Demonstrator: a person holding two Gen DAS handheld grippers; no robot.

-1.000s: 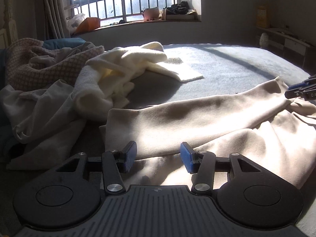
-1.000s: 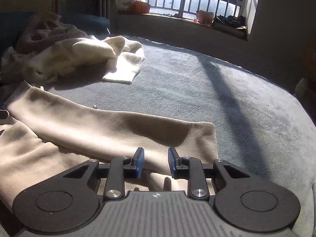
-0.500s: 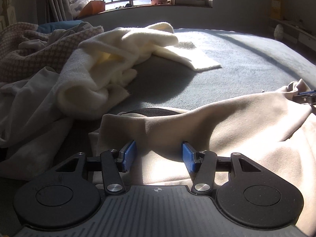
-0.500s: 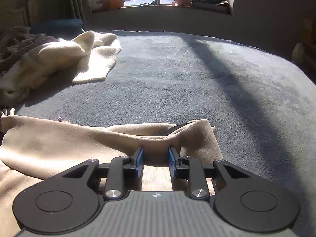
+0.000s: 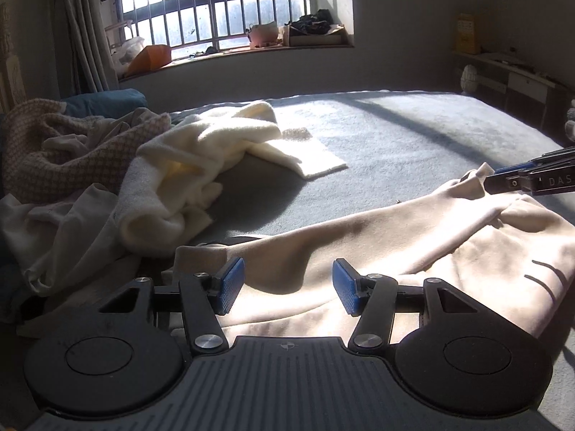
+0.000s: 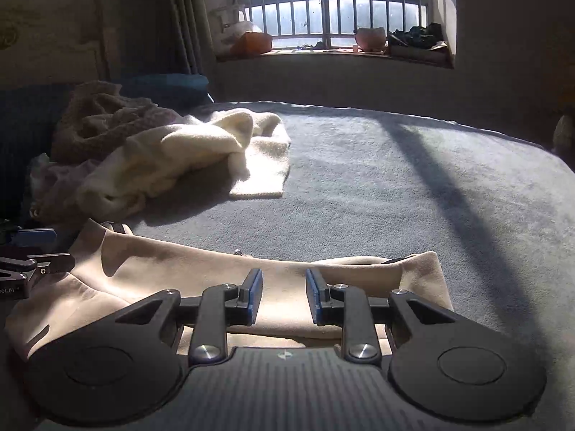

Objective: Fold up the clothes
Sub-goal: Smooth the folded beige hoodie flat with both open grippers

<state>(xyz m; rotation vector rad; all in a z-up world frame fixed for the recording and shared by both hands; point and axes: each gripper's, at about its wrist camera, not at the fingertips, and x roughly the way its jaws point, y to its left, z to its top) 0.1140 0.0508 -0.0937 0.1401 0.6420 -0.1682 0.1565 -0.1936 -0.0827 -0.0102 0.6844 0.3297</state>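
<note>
A home bedroom: a wide bed [image 5: 413, 136] under a grey blanket, loose clothes [image 5: 72, 165] heaped on it, a curtain [image 5: 84, 36], a barred window [image 6: 334, 3] and its cluttered sill [image 6: 323, 54].

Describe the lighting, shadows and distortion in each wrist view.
Left wrist view: harsh sun through the barred window blows out the cream towel and part of the beige garment; the foreground is dark, and fisheye bends the bed edge. Right wrist view: backlit; a broad diagonal shadow crosses the bed, the left side with the curtain is murky, edges curve.
</note>
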